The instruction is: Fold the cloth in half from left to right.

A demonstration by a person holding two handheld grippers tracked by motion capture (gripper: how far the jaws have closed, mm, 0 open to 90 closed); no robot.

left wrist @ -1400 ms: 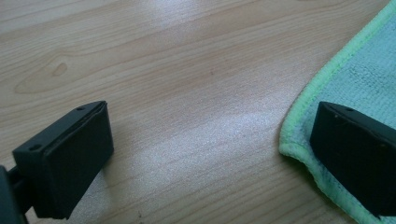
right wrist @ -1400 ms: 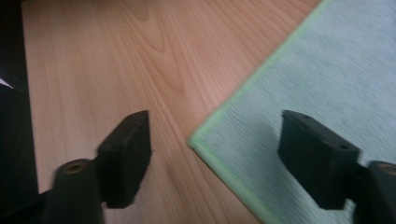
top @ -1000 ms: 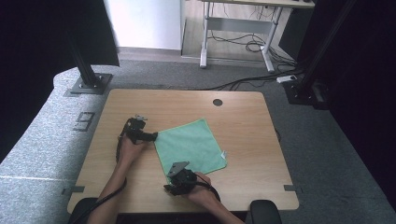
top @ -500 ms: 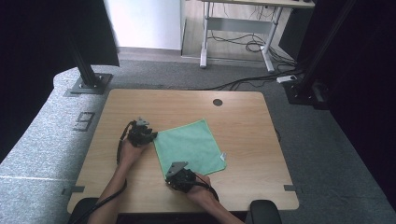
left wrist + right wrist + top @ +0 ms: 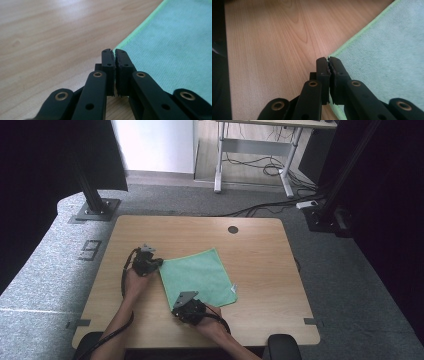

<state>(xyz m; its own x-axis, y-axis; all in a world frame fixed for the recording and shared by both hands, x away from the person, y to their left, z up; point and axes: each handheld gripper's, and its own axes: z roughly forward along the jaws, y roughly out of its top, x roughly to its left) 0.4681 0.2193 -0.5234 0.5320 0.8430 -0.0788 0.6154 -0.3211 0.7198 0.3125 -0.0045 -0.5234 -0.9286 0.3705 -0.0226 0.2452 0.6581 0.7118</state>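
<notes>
A green cloth lies flat on the wooden table, turned like a diamond. My left gripper lies at its left corner. In the left gripper view the jaws have just been closing and stand shut, pinching the cloth at its bright green hem. My right gripper sits at the cloth's near corner. In the right gripper view it is shut with the corner of the cloth caught between the toothed pads. Both grippers rest low on the tabletop.
A small white tag sticks out at the cloth's right corner. A round cable hole is near the table's far edge. Black stand bases and a desk frame with cables stand on the floor beyond.
The left gripper's jaws have come together on the cloth's left corner. Both hands have stayed almost where they were, and the cloth has not shifted.
</notes>
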